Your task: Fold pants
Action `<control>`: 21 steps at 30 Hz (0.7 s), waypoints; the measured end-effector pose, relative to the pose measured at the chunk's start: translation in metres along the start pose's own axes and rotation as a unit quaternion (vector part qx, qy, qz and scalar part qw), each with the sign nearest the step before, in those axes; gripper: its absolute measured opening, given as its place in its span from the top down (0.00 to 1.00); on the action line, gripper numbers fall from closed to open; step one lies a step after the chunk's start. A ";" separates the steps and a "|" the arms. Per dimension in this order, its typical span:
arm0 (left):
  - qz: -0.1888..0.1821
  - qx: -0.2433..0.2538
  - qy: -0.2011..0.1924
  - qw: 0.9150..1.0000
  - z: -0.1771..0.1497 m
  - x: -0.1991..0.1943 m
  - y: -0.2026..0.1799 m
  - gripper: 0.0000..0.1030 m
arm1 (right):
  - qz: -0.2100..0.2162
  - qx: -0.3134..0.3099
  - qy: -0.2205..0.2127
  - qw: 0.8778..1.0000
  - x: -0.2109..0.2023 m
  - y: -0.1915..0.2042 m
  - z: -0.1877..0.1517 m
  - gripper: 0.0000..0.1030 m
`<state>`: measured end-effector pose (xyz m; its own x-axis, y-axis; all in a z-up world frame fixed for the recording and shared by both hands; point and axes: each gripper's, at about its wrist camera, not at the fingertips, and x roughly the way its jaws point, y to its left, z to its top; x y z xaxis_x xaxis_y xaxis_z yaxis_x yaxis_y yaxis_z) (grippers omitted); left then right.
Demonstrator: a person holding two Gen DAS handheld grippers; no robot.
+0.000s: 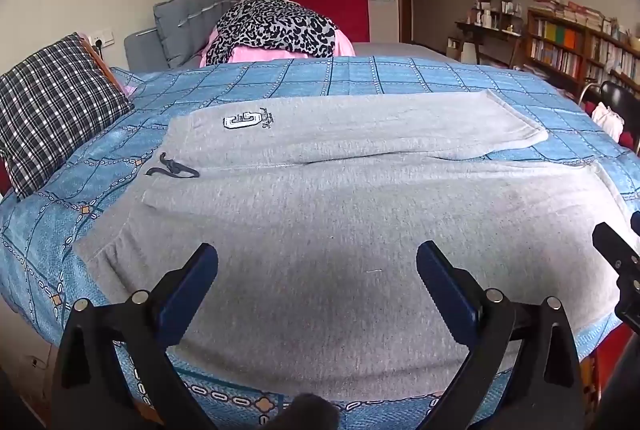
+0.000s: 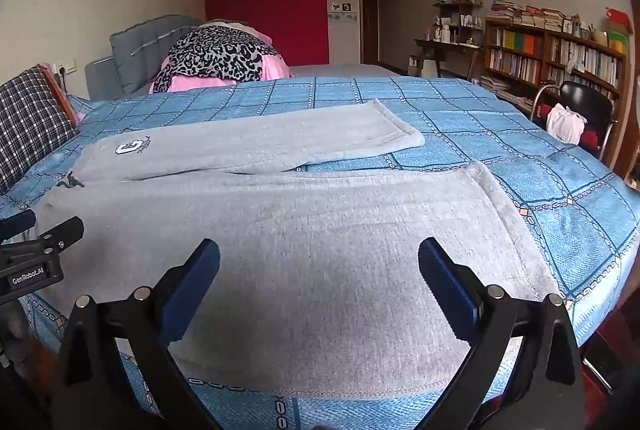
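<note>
Grey sweatpants (image 1: 320, 222) lie flat on the blue patterned bedspread (image 1: 360, 77), waistband to the left, legs running right. The far leg bears a white letter patch (image 1: 242, 121); a dark drawstring (image 1: 172, 167) lies at the waist. My left gripper (image 1: 317, 270) is open and empty over the near leg by the waistband. In the right wrist view the pants (image 2: 300, 230) show both leg hems. My right gripper (image 2: 319, 270) is open and empty over the near leg, close to its hem. The left gripper's tip (image 2: 56, 234) shows at the left edge.
A plaid pillow (image 1: 56, 101) lies at the bed's left end. A leopard-print and pink pile (image 1: 276, 29) sits beyond the bed by a grey headboard. Bookshelves (image 2: 552, 57) and a black chair (image 2: 580, 101) with white cloth stand at the right.
</note>
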<state>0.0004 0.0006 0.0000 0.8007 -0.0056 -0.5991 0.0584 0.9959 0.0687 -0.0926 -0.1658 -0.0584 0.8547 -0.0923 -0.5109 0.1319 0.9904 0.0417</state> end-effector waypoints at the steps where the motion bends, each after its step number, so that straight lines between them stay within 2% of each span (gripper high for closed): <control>1: 0.000 0.000 0.000 1.000 0.000 0.000 0.001 0.05 | -0.004 0.003 0.003 1.000 0.000 -0.001 -0.001 0.03; 8: 0.003 -0.004 0.001 1.000 0.008 0.002 0.007 0.05 | -0.008 0.004 0.007 1.000 0.004 -0.006 0.000 0.03; 11: 0.006 0.010 -0.001 1.000 0.001 0.002 -0.003 0.05 | -0.010 0.004 0.008 1.000 0.003 -0.004 0.000 0.03; 21: 0.011 0.011 0.002 1.000 0.002 0.005 0.000 0.05 | -0.008 0.006 0.018 1.000 0.010 -0.007 -0.001 0.03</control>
<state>0.0057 0.0000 -0.0020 0.7994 0.0175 -0.6006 0.0528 0.9937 0.0992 -0.0856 -0.1732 -0.0646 0.8333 -0.1042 -0.5430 0.1512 0.9876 0.0425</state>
